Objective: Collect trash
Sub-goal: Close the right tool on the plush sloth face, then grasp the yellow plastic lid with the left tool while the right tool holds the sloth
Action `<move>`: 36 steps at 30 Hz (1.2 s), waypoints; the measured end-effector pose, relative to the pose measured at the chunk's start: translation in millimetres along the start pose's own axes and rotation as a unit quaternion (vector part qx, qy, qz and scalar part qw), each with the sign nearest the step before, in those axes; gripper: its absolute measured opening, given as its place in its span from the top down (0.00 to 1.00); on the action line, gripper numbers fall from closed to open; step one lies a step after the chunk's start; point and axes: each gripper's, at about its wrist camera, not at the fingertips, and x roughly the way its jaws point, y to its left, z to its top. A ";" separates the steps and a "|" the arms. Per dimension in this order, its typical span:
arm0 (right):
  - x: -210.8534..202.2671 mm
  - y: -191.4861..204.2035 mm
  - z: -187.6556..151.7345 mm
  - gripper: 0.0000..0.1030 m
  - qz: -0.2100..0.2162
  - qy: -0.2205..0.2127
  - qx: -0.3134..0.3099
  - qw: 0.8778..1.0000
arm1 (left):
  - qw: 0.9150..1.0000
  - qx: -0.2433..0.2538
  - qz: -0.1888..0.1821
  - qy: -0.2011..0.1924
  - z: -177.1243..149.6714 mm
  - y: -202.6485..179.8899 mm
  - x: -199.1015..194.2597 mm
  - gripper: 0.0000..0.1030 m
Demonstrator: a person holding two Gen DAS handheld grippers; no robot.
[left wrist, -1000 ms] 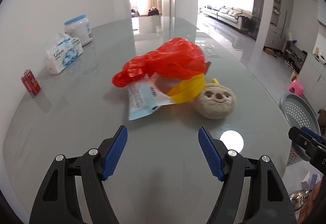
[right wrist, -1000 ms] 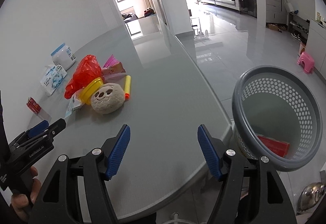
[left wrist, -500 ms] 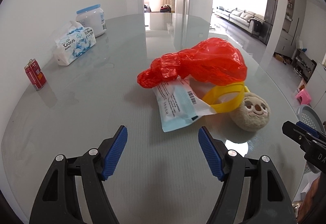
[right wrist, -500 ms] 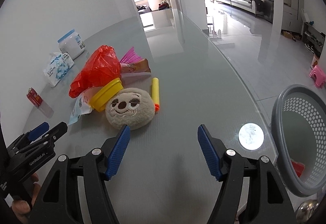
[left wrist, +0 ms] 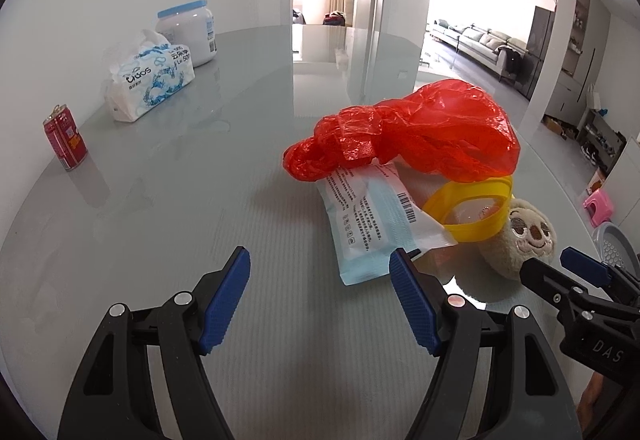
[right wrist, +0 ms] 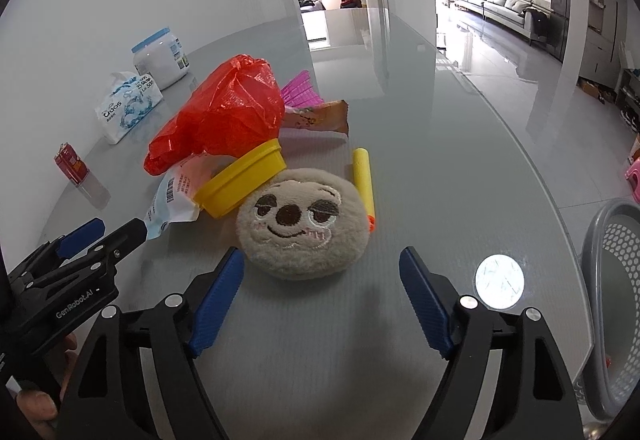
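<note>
Looking at this pile, you've got both tools empty with fingers spread wide, so nothing's grabbed yet. Your left gripper (left wrist: 320, 294) sits right at the blue-and-white wrapper (left wrist: 376, 228), its right finger nearly touching the near corner. That wrapper lies flat on the glass worktop (left wrist: 168, 200), tucked under the red plastic bag (left wrist: 412, 136) and the yellow lid (left wrist: 472, 212). I'd go for the loose near edge, come in low, and pinch just the film so you don't drag the whole heap along. Your right gripper (right wrist: 320, 296) is lined up on the plush toy (right wrist: 302, 222), which probably isn't trash, so maybe nudge it aside or skip it. The grey basket (right wrist: 600, 280) waits off the worktop edge on your right, so the carry should be short.
</note>
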 end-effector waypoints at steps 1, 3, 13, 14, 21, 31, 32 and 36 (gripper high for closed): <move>2.3 1.8 0.6 0.26 -0.001 0.001 -0.004 1.000 | 1.000 -0.002 -0.001 0.000 -0.2 1.2 0.7 0.31; 6.3 5.1 2.3 0.26 -0.005 0.002 -0.012 1.000 | 1.000 -0.005 0.000 0.000 -0.8 2.4 2.0 0.31; 22.1 18.0 10.2 0.26 -0.022 0.004 -0.033 0.999 | 1.000 -0.025 -0.006 0.000 -1.7 10.0 2.2 0.31; 23.6 20.0 11.6 0.26 -0.024 0.003 -0.034 0.999 | 1.000 -0.026 -0.007 0.000 -1.5 10.6 2.4 0.31; 17.0 16.5 7.9 0.36 -0.028 -0.007 -0.034 0.999 | 1.000 -0.026 -0.009 0.000 -0.7 13.2 4.0 0.31; -9.8 -3.0 -8.0 0.37 -0.015 -0.016 0.004 1.000 | 0.999 -0.031 -0.012 -0.006 -0.5 15.9 3.6 0.27; -13.0 -6.7 -10.1 0.37 -0.011 -0.016 0.010 1.000 | 1.000 -0.028 -0.012 -0.006 -0.9 14.1 3.1 0.27; -23.0 -22.5 -17.5 0.37 0.029 -0.007 0.042 0.999 | 1.000 -0.020 -0.024 0.002 -2.2 7.3 2.2 0.27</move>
